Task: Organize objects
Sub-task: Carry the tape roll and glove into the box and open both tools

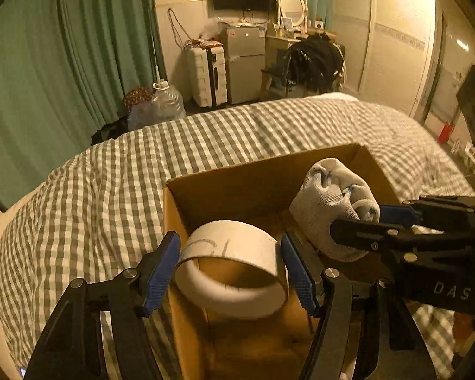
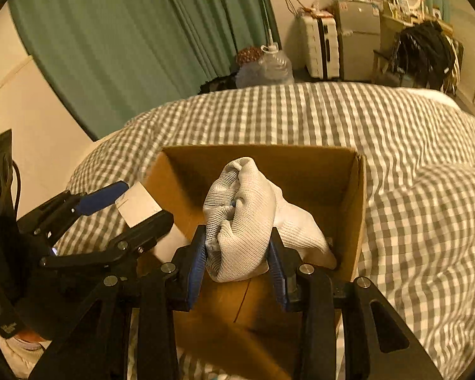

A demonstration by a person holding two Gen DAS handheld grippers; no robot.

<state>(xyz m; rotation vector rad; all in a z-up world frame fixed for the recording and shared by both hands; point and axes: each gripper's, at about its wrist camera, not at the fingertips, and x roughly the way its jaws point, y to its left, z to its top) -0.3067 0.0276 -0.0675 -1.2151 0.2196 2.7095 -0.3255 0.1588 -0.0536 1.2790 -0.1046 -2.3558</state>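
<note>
Left wrist view: my left gripper [image 1: 231, 269] points steeply down over the near left corner of the open cardboard box [image 1: 237, 183], which sits on the checked bedcover [image 1: 110, 190]. Its blue pads [image 1: 161, 272] are clamped on a white tape roll [image 1: 231, 266], held with the ring's opening facing the camera, just above the box's left wall. The right gripper [image 1: 369, 218] enters from the right, lying across the box's right half and holding a bunched white glove [image 1: 329, 202] over the box's interior. The two tools are close together; the box's far wall and right rim stand free.

Right wrist view: my right gripper [image 2: 237, 253] also tilts down, its jaws closed on the glove [image 2: 247, 215], which hangs over the middle of the box [image 2: 316, 177]. The left gripper [image 2: 133, 204] sits at left with the roll [image 2: 139, 204] at the box's left edge. Open bedcover [image 2: 411, 190] surrounds the box to the right and beyond.
</note>
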